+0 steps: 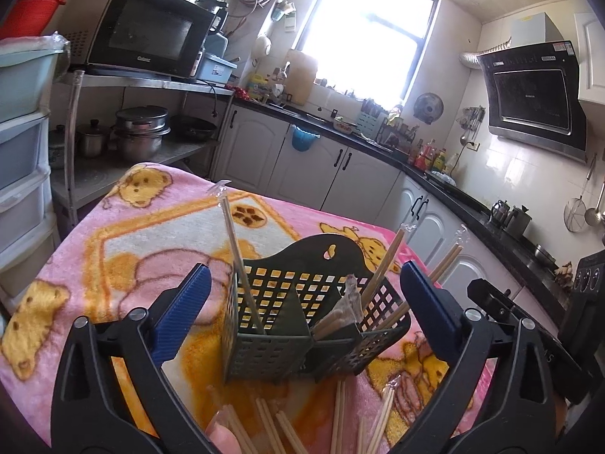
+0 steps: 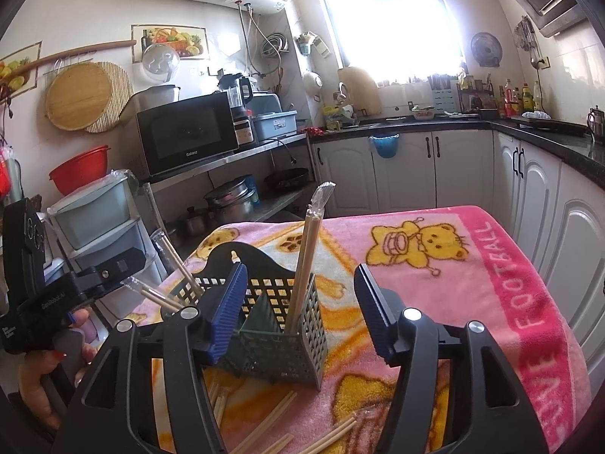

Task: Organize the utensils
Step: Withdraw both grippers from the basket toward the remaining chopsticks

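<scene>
One wrapped chopstick pair (image 2: pixel 307 261) stands near-upright, tip seemingly down; holder (image 2: pixel 272 335) upright.

The left gripper (image 1: pixel 304 295) points forward and slightly downward over the near edge of the table, its two blue-padded fingers (image 1: pixel 181 310) spread wide apart, with nothing pressed between the pads. In the right wrist view the same tool shows at the left edge, gripped by the person's left hand (image 2: pixel 56 359), whose fingers wrap its black handle. The right gripper (image 2: pixel 298 299) also tilts slightly downward toward the near edge, jaws parted moderately, narrower than the left pair. Its ribbed blue pads (image 2: pixel 228 310) clamp nothing.
</scene>
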A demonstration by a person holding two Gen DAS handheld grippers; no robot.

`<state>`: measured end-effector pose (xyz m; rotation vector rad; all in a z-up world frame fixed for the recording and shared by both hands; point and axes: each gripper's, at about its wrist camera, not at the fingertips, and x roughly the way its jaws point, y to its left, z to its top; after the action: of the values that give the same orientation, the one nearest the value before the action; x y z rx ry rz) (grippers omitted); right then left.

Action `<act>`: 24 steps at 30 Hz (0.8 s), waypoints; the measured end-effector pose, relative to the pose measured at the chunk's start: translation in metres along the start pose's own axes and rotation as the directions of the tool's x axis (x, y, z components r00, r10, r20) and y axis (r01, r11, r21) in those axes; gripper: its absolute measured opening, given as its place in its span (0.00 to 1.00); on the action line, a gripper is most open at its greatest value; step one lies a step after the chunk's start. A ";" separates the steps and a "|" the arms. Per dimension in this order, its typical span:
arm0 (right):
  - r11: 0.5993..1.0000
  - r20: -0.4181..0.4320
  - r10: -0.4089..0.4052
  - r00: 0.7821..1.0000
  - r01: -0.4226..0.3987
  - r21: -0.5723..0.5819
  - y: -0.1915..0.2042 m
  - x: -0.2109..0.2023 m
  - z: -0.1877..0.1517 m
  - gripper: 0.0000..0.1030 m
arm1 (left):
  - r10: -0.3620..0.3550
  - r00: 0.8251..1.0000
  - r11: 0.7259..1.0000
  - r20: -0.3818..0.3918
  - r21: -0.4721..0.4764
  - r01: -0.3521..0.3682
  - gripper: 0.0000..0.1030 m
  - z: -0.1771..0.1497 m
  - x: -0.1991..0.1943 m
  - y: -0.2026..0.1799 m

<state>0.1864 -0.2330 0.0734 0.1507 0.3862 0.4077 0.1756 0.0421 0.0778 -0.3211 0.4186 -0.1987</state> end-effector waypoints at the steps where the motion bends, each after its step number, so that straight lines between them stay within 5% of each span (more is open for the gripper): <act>1: 1.000 -0.001 0.001 1.000 -0.001 -0.002 0.001 -0.001 -0.001 0.57 | 0.001 1.000 1.000 0.002 0.001 -0.001 0.90 0.000 -0.002 0.000; 24: 0.999 -0.061 0.024 0.998 -0.027 -0.047 0.016 -0.012 -0.021 0.63 | 0.060 0.998 0.998 -0.025 -0.009 -0.060 0.90 -0.022 -0.023 0.014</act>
<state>0.1625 -0.2221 0.0610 0.0974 0.4338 0.4473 0.1474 0.0552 0.0628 -0.3159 0.4533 -0.1422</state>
